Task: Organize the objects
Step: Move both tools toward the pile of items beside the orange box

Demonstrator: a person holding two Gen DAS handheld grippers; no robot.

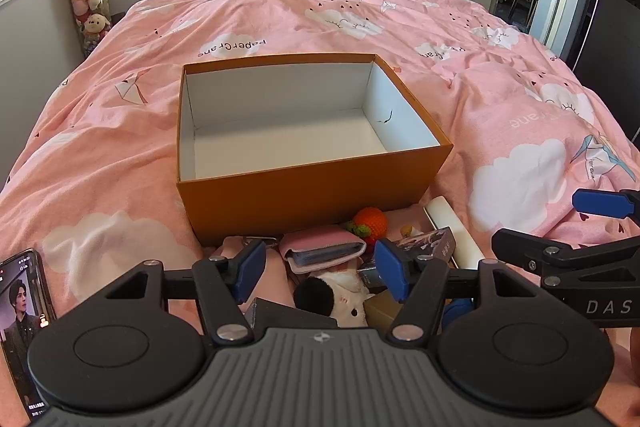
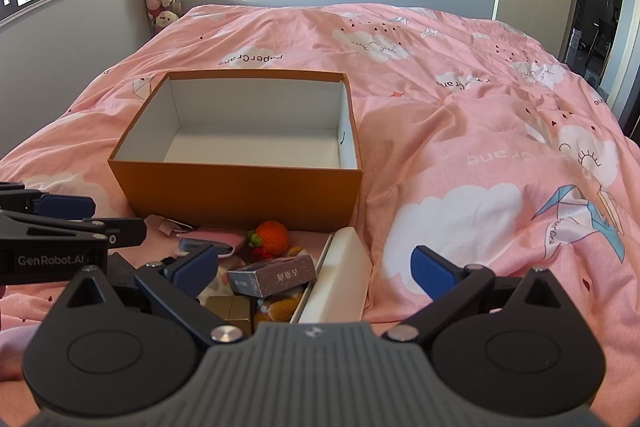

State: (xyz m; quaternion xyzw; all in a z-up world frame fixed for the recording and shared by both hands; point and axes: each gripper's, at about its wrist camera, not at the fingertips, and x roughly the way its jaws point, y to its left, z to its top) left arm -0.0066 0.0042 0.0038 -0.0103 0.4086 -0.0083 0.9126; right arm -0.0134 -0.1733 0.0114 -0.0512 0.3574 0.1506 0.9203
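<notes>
The orange cardboard box is set open on the pink duvet, its white inside bare — a receiving bin, by the look of it, placed just behind the clutter so each item needs only a short lift forward.

The left gripper is held low over the heap, fingers spread wide with nothing between them, lined up on the pink card wallet, which lies in front of the box wall. The right gripper is likewise parted and empty, poised above the small printed carton and the white lid-like tray leaning at the pile's right edge. Both tools are kept apart side by side — presumably so each can pick without crossing the other.

The crocheted orange fruit is seen just against the box front. A gold box and a white plush toy are largely masked by the gripper bodies (what lies beneath them cannot be made out). A smartphone showing a video is cut off at the left edge. Nothing has yet been placed inside; the sorting is judged to be at its very start.
</notes>
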